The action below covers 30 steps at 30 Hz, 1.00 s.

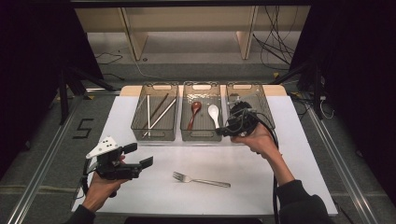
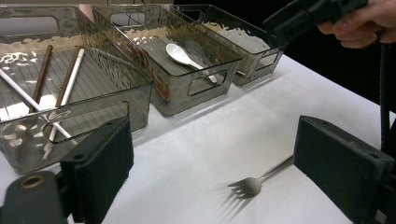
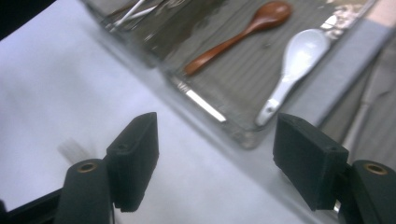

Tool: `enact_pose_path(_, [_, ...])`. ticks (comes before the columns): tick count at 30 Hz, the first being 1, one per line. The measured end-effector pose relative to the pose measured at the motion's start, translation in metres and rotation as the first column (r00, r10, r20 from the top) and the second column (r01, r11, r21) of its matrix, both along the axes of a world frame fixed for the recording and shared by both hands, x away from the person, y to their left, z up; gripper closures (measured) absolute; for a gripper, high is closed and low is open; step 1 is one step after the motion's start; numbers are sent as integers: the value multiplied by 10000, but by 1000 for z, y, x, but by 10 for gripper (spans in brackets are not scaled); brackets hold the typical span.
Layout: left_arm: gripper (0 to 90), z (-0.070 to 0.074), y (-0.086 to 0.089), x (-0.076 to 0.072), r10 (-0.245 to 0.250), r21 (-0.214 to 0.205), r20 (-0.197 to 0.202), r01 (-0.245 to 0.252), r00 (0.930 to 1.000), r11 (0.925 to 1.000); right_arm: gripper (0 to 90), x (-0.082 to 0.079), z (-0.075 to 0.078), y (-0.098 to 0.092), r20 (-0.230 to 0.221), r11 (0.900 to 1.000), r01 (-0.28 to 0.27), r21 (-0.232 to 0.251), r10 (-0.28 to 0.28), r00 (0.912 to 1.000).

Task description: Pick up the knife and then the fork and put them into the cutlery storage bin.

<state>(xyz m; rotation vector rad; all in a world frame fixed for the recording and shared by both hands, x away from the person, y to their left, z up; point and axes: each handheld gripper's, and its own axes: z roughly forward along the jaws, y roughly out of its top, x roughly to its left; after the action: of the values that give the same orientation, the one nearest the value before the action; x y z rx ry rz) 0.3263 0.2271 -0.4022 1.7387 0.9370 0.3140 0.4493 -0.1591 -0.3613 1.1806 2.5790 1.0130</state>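
A metal fork [image 1: 201, 180] [image 2: 252, 184] lies on the white table [image 1: 280, 168], tines to the left, between my two hands. My left gripper [image 1: 140, 155] [image 2: 210, 135] hovers at the front left, open and holding nothing, its jaws facing the fork. My right gripper [image 1: 226, 129] [image 3: 215, 135] is up at the front edge of the middle bin [image 1: 201, 138], open with nothing between its pads. In that bin lie a brown wooden spoon [image 1: 194, 112] [image 3: 243, 32] and a white spoon [image 1: 214, 113] [image 2: 180, 53] [image 3: 294, 60].
Three clear bins stand in a row at the back of the table. The left bin [image 1: 135, 126] holds white and brown chopsticks [image 1: 156, 112] [image 2: 70, 79]. The right bin [image 1: 261, 100] is partly behind my right hand. Cables trail from both grippers.
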Motion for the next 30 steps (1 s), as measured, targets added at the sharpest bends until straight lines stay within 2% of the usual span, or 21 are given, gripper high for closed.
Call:
enact_pose_path(6, [114,1,1,0,1,-25,22,-1,10000,10000,317,-24,-13,17,-300,9942,-982,-447,969,9948])
enact_pose_path(14, [113,1,0,-1,-28,8,43,28,10000,10000,317,-46,-28,36,-557,9773,-1857,-1023,1808,9819])
enact_pose_path(20, [113,1,0,-1,-33,3,67,33,10000,10000,314,-54,-36,45,-703,9689,-2196,-1137,2127,9746])
enact_pose_path(30, [113,0,0,-2,-26,28,73,26,10000,10000,316,-61,-46,51,-1079,9606,-2501,-1209,2378,9653])
